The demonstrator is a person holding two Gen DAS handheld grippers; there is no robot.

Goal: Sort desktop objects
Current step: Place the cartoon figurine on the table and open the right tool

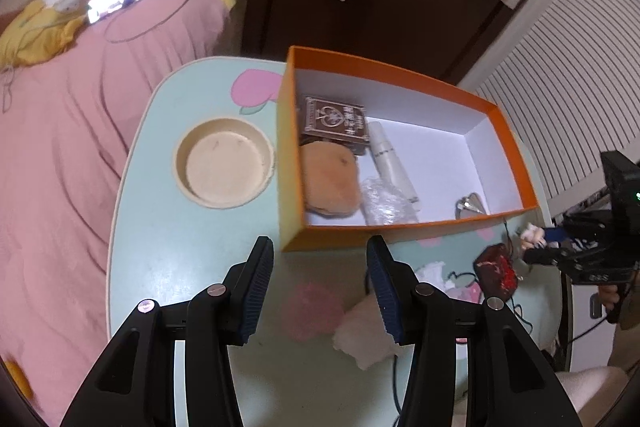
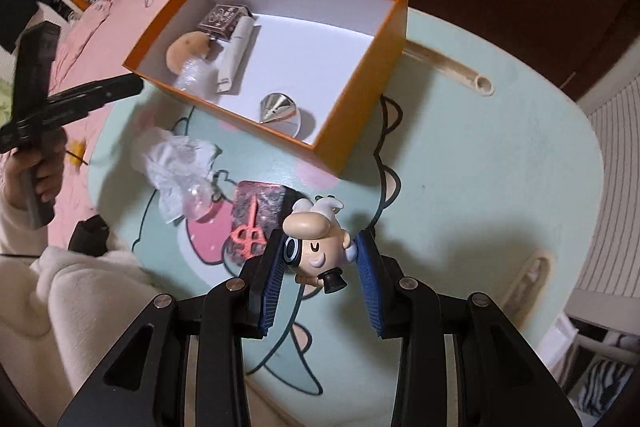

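An orange box point(image 1: 400, 223) point(image 2: 368, 75) stands on the pale green table point(image 1: 180, 267) point(image 2: 480, 167). It holds a brown card box point(image 1: 334, 121), a tan puff point(image 1: 330, 181), a white tube point(image 1: 390, 159), crumpled plastic point(image 1: 386, 205) and a silver cone point(image 2: 278, 107). My right gripper point(image 2: 322, 251) is shut on a small cartoon figurine point(image 2: 316, 237), held just above the table. My left gripper point(image 1: 320, 283) is open and empty, in front of the box. A dark red pouch point(image 2: 258, 215) point(image 1: 496, 273) and a white plastic wad point(image 2: 176, 167) point(image 1: 364, 331) lie on the table.
A round cream dish point(image 1: 224, 163) is set into the table left of the box. A pink bed point(image 1: 60, 127) lies beyond the table's left edge. A cream slot with a round hole point(image 2: 452, 71) runs behind the box. Black cable point(image 1: 516, 307) trails at the right.
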